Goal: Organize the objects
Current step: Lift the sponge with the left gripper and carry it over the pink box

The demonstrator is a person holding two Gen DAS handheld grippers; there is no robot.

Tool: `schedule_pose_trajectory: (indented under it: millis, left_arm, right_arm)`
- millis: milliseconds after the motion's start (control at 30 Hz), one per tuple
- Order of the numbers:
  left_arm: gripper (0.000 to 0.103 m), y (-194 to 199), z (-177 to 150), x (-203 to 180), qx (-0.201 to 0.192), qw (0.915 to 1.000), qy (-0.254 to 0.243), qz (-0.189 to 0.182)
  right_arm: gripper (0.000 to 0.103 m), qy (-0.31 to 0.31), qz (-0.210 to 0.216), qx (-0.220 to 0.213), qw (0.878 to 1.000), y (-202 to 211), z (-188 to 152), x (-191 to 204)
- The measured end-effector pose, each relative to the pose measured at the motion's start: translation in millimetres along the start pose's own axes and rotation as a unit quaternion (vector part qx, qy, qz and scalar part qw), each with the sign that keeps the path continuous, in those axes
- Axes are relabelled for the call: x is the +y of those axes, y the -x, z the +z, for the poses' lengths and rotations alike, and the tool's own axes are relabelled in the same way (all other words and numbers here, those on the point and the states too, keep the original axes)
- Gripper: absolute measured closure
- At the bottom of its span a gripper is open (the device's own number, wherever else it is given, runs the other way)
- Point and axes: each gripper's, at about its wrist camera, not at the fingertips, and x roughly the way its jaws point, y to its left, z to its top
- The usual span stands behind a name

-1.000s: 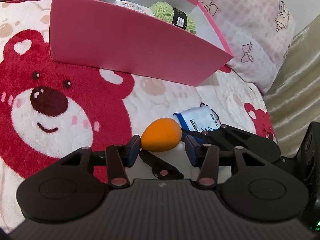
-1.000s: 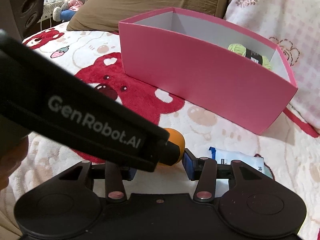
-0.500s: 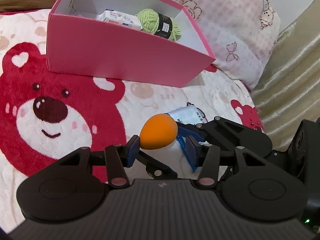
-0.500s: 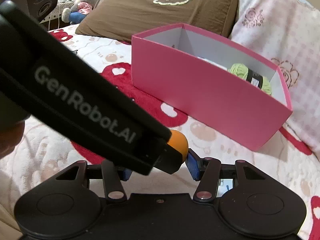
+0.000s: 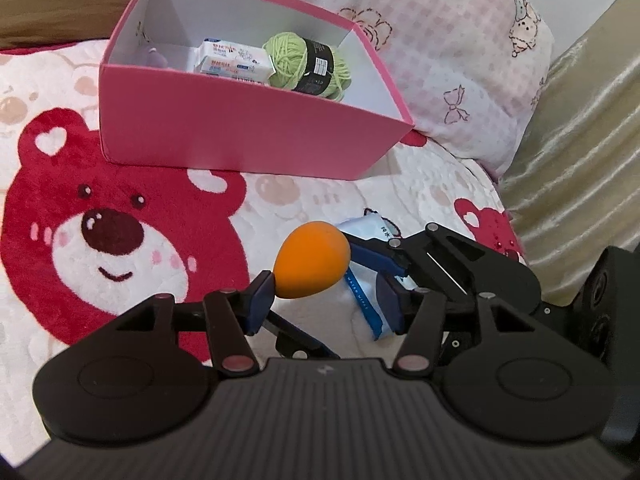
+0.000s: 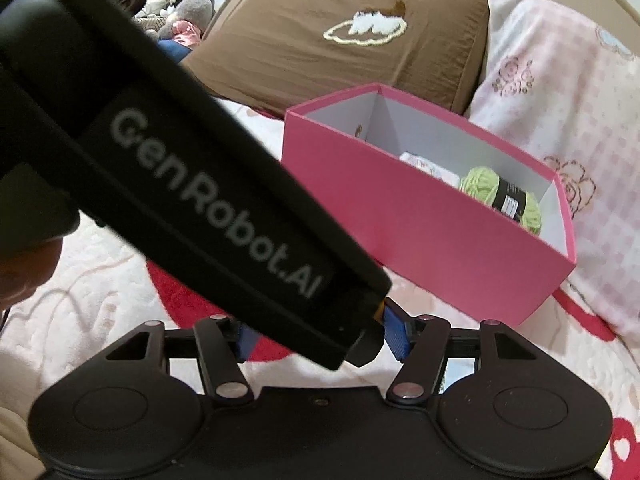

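blanket: plush cloth | box: matt card | egg-shaped sponge: smooth matt

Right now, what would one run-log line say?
left claw: just opening, right pad off egg | right claw: just opening, egg between jaws, grip unclear | box: yarn, packet inside

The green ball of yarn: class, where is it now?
In the left wrist view, the green ball of yarn lies inside the pink cardboard box, right of a white packet.

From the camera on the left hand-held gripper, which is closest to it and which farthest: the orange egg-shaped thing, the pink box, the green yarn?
1. Orange egg-shaped thing: right at the left hand-held gripper, between its fingertips.
2. Pink box: farther back on the bear blanket, its front wall facing the camera.
3. Green yarn: farthest, inside the box, on its right side.
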Motion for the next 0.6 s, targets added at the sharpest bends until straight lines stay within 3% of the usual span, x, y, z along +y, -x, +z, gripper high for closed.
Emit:
schedule_pose_trajectory:
  millis: [167,367,600]
  left_arm:
    - [0.050,11,10,-4,-0.016,0.9998,0.010,-0.004]
    - [0.054,25,25,-17,-0.053,0.9983,-0.004,0.023]
    - [0.058,33,46,-27,-0.076,0.9967,0.007,0.029]
  right_arm:
    - [0.035,0.005,-0.004,-0.020,1.000,12,7,0]
    - [0.034,0.020,-0.003,-0.050,0.999,20,23,-10]
    - [0.033,0.016,0.009,-0.074,0.997,30,40,-30]
